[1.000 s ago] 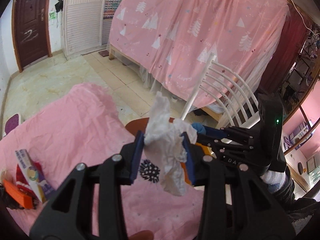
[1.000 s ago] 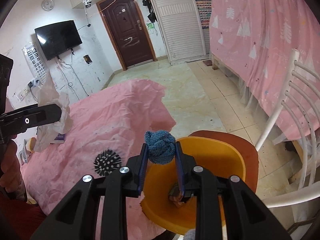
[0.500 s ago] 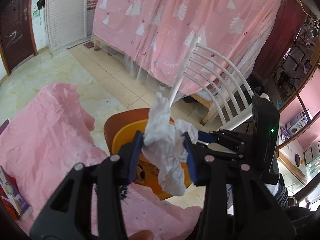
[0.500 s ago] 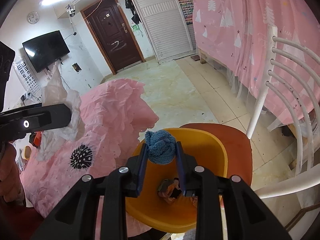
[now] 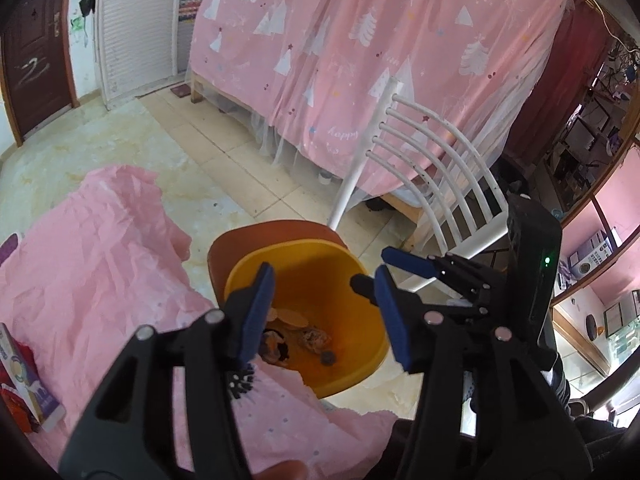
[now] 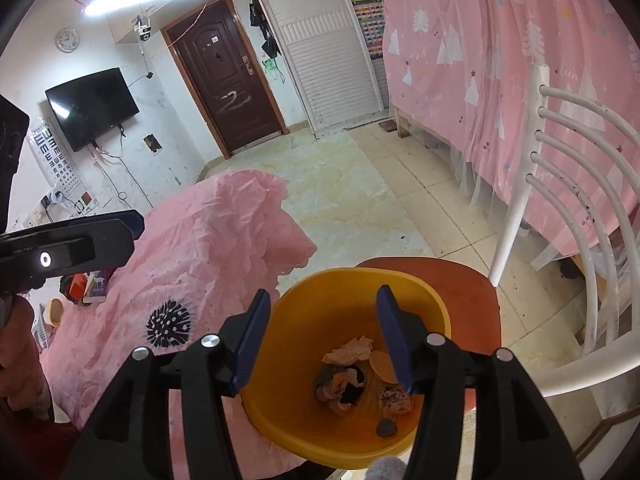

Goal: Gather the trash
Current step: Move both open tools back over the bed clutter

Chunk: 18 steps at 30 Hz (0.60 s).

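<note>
Two grippers (image 5: 324, 312) (image 6: 324, 332) gape over one bin (image 6: 320, 296).

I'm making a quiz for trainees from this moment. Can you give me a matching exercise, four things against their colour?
Things:
1. bin
2. chair back
3. tablecloth
4. chair seat

Colours:
a. white
b. reddish brown
c. pink
d. orange-yellow

Pairs: 1-d, 2-a, 3-c, 4-b
</note>
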Each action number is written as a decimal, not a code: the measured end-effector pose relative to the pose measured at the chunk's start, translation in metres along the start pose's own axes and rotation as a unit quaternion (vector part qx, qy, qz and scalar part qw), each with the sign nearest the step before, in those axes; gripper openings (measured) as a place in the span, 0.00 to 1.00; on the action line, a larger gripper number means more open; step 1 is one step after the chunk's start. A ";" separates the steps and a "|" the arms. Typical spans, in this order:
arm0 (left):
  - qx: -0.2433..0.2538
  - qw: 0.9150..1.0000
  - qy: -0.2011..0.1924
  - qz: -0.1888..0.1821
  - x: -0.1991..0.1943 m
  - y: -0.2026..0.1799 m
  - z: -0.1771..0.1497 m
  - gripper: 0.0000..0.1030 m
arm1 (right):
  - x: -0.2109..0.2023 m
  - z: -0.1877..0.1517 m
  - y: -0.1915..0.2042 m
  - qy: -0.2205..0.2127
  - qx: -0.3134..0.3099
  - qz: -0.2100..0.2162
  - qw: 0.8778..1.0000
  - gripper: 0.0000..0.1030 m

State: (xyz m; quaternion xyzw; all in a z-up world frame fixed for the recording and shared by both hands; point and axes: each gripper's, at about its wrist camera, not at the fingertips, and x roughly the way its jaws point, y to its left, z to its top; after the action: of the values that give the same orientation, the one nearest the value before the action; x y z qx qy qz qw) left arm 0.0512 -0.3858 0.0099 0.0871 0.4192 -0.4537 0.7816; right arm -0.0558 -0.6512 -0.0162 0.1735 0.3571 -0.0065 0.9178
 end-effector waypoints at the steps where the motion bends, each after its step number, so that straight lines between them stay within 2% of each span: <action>1: -0.003 1.000 -0.005 0.002 -0.004 0.002 -0.001 0.56 | 0.000 0.002 0.003 -0.001 -0.001 0.000 1.000 0.47; 7: -0.022 0.998 -0.041 0.034 -0.043 0.030 -0.010 0.57 | 0.002 0.018 0.034 -0.009 -0.021 0.015 1.000 0.52; 13: -0.062 0.994 -0.070 0.061 -0.083 0.072 -0.028 0.57 | 0.012 0.035 0.086 -0.010 -0.058 0.038 0.998 0.53; 18: -0.082 0.990 -0.088 0.068 -0.108 0.099 -0.044 0.57 | 0.025 0.042 0.132 -0.004 -0.088 0.056 0.995 0.53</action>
State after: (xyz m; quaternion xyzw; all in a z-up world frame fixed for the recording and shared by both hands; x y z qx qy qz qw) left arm 0.0779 -0.2376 0.0374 0.0110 0.3775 -0.3692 0.8492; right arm 0.0079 -0.5376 0.0376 0.1115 0.3425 0.0754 0.9298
